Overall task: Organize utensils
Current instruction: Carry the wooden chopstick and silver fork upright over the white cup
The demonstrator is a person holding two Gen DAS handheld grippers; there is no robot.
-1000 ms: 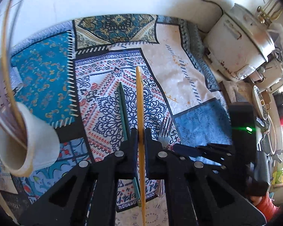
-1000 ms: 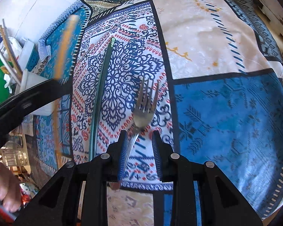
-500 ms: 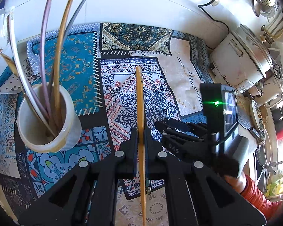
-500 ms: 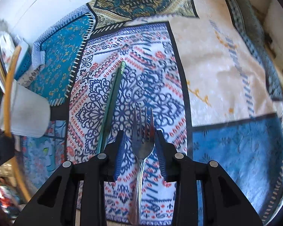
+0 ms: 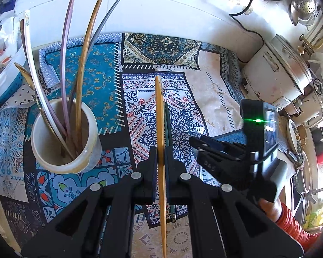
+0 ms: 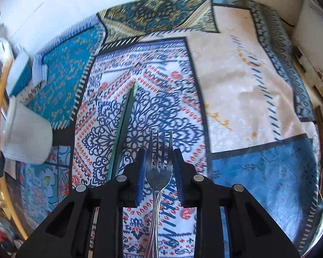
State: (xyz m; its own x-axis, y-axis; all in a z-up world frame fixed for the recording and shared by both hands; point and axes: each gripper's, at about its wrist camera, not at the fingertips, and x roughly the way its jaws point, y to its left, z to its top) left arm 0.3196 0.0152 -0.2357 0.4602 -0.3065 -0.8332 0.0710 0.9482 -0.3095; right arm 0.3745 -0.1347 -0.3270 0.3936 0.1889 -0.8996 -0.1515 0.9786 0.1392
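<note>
My left gripper (image 5: 160,154) is shut on a long yellow chopstick (image 5: 159,111) and holds it above the patterned cloth. A white utensil cup (image 5: 64,157) with several long sticks stands to its left. A green chopstick (image 5: 167,126) lies on the cloth under it and also shows in the right wrist view (image 6: 123,126). My right gripper (image 6: 159,161) is open, low over the cloth, its jaws on either side of a silver fork (image 6: 159,169) that lies there. The right gripper also shows in the left wrist view (image 5: 196,144).
A patterned patchwork cloth (image 5: 215,99) covers the counter. A white rice cooker (image 5: 275,75) and metal kitchenware stand at the right. A blue and white basket (image 5: 4,86) and a bag sit at the far left. A white wall runs behind.
My left gripper has risen and pulled back with the yellow chopstick, so the cup now shows in full. My right gripper has slid forward so the fork's head lies between its jaws.
</note>
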